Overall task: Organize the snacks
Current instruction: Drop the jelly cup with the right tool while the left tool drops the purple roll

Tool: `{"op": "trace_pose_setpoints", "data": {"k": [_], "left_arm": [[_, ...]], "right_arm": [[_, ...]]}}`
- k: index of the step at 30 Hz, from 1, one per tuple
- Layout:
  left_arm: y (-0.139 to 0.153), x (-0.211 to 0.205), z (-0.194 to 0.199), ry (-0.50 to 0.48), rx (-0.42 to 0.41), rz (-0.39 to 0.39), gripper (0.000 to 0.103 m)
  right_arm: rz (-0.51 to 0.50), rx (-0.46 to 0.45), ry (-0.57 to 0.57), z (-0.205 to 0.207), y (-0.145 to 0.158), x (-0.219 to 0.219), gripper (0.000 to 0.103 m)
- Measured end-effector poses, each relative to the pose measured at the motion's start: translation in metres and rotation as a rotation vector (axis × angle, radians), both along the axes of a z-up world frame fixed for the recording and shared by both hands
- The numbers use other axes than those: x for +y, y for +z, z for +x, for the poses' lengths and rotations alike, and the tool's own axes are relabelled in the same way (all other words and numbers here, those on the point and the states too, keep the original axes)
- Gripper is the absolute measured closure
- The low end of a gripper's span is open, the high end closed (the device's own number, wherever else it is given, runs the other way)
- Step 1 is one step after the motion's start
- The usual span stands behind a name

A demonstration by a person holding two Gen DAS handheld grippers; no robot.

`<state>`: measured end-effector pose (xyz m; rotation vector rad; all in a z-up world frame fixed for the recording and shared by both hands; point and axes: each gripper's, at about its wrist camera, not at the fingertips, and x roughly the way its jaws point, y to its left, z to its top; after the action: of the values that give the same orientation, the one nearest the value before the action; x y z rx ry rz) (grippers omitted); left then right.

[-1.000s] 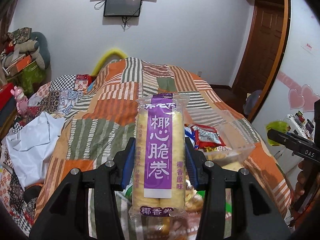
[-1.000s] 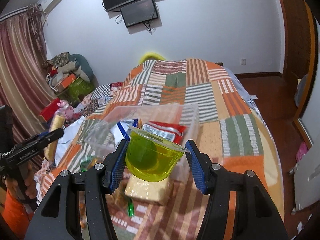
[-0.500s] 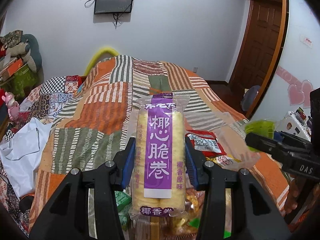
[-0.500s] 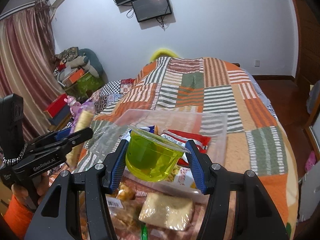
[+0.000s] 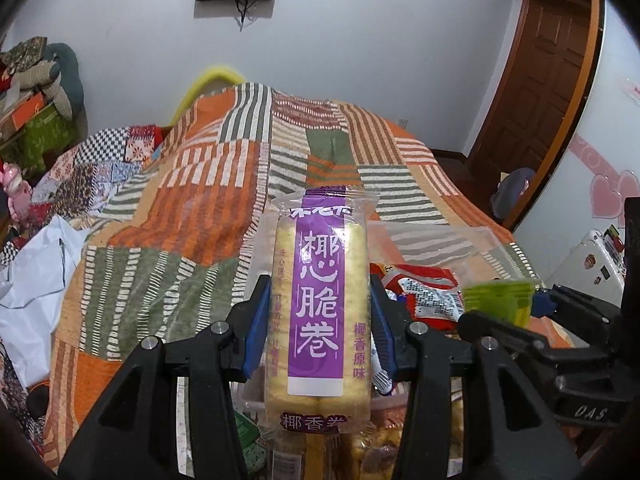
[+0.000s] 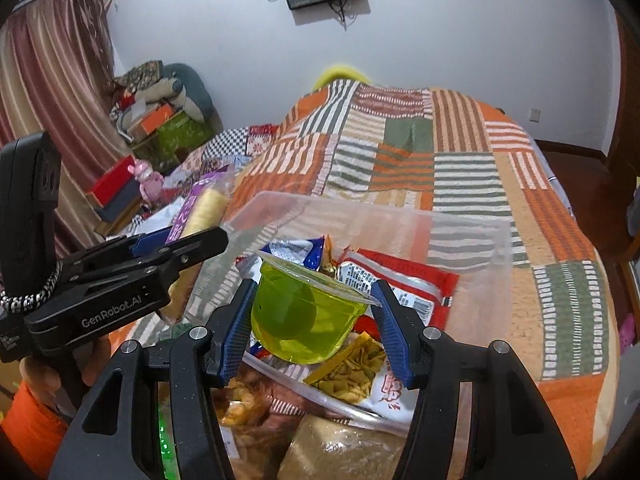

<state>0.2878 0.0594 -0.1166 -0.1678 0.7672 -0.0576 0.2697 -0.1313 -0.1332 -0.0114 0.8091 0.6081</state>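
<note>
- The left claw (image 5: 318,334) is clamped on a wafer pack (image 5: 320,304), a long clear wrapper with a purple label, held upright and gripped at about its middle, above the near part of the bed (image 5: 192,216).
- The pack is probably light, and its crisp rolls are likely to crack if squeezed hard; a gentle hold across the middle seems the safest place.
- The right claw (image 6: 314,320) is clamped on a jelly cup (image 6: 306,320), a green see-through cup with a film lid, held by its side walls just under the rim.
- The cup looks smooth and probably slippery, and its thin walls may flex (the film lid could give way under pressure), so it is best kept level.
- The cup hangs above the near edge of a clear bin (image 6: 460,240) lying on the bed; the wafer pack is just left of the bin.
- Inside the bin are a red packet (image 6: 404,284) and a blue-and-white packet (image 6: 296,250).
- Nearer the viewer, more snack bags (image 6: 352,364) lie loose, though whether they sit inside the bin cannot be told.
</note>
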Motion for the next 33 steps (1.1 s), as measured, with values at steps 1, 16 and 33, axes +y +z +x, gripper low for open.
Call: {"op": "trace_pose_setpoints", "data": {"k": [1, 16, 33], "left_arm": [[-0.002, 0.000, 0.002, 0.004, 0.006, 0.005, 0.058], [-0.024, 0.003, 0.014, 0.015, 0.055, 0.022, 0.058], [-0.013, -0.001, 0.001, -0.005, 0.043, 0.012, 0.045]], "right_arm": [[-0.004, 0.007, 0.002, 0.002, -0.002, 0.001, 0.049], [-0.064, 0.078, 0.022, 0.014, -0.024, 0.011, 0.048], [-0.075, 0.058, 0.008, 0.010, -0.019, 0.007, 0.038]]}}
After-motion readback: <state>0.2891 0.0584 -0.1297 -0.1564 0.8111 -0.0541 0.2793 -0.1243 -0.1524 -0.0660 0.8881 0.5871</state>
